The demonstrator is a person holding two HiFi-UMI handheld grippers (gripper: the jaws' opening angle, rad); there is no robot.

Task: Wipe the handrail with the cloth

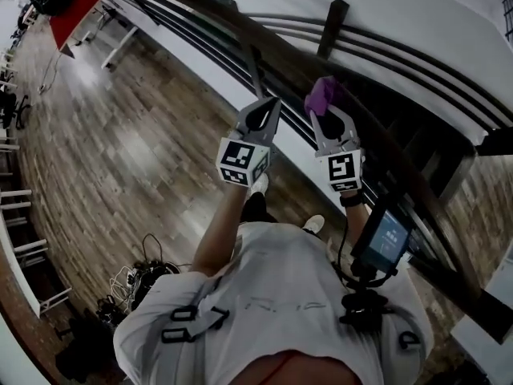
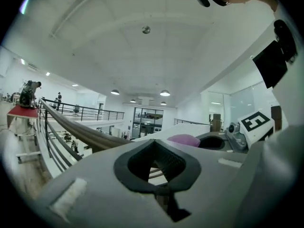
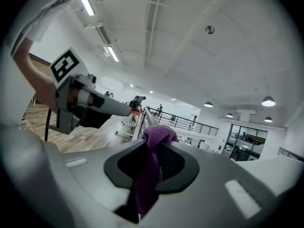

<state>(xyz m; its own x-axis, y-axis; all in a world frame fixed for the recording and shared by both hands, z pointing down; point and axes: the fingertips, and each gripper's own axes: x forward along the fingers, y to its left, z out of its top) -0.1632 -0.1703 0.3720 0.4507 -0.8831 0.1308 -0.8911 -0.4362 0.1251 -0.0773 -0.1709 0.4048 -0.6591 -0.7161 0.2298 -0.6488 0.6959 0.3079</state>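
The crumpled purple cloth (image 1: 325, 96) is pinched between the jaws of my right tool (image 1: 327, 112), one end bunched above them and a tail hanging below. It sits at the dark, curved wooden handrail (image 1: 264, 42), on its near side, but I cannot tell whether it actually presses on the wood. My left tool (image 1: 268, 107) is just left of it, jaws together on nothing, and I judge it plays no part in the wiping. The rail shows no difference between wiped and unwiped parts, so I cannot say how much is done. Long runs of it stretch far left and near right of the cloth, so most of the wiping looks to remain.
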